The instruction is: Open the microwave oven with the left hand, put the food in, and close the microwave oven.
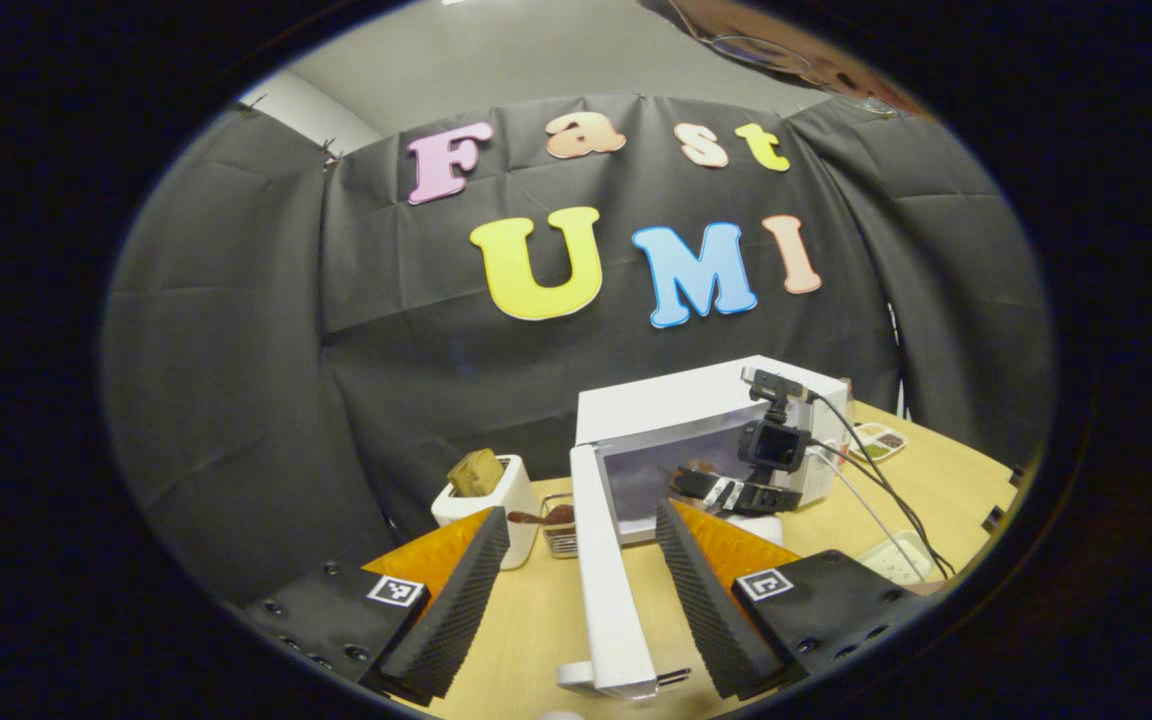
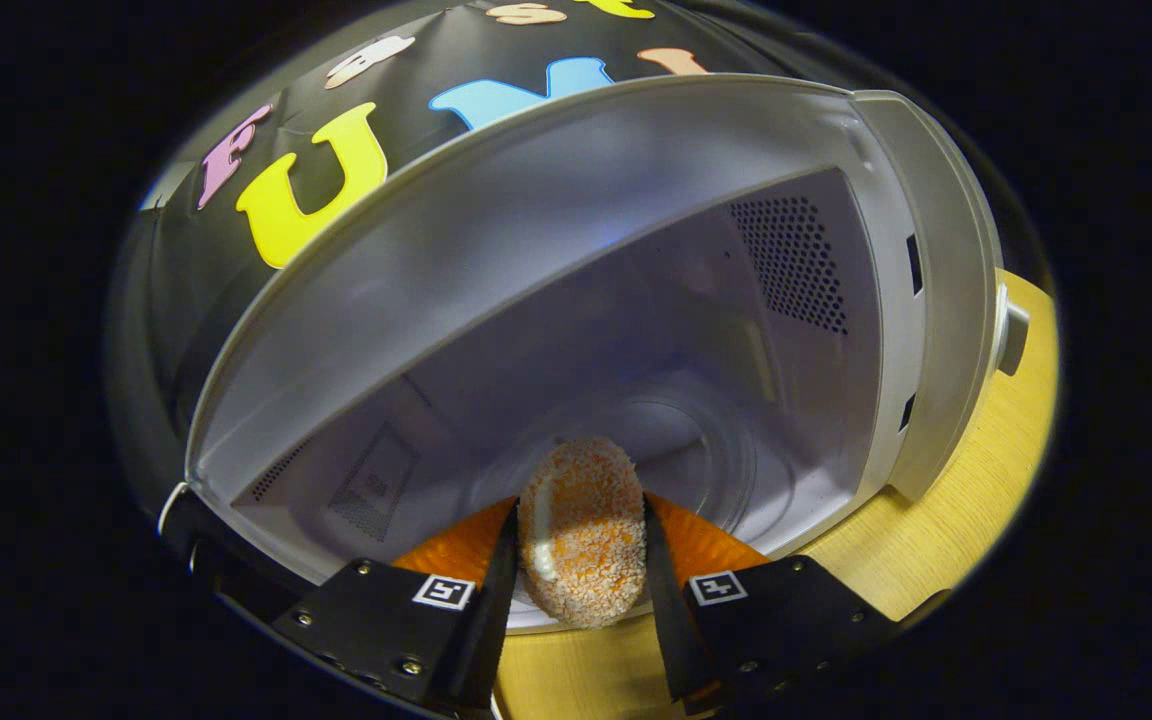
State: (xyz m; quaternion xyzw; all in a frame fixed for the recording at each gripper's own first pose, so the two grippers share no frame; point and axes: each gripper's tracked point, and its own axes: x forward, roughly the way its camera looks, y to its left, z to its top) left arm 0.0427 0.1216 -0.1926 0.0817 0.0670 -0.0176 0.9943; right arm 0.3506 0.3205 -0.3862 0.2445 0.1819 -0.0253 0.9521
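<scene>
My right gripper (image 2: 576,560) clamps a breaded patty (image 2: 582,545) at the oven's (image 2: 576,230) mouth; my left gripper (image 1: 576,590), jaws wide, straddles the open door (image 1: 604,570), holding nothing

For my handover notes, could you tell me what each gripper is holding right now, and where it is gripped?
The right gripper clamps a breaded croquette by its two opposite sides, at the microwave opening. The left gripper holds nothing; its fingers straddle the open door.
</scene>
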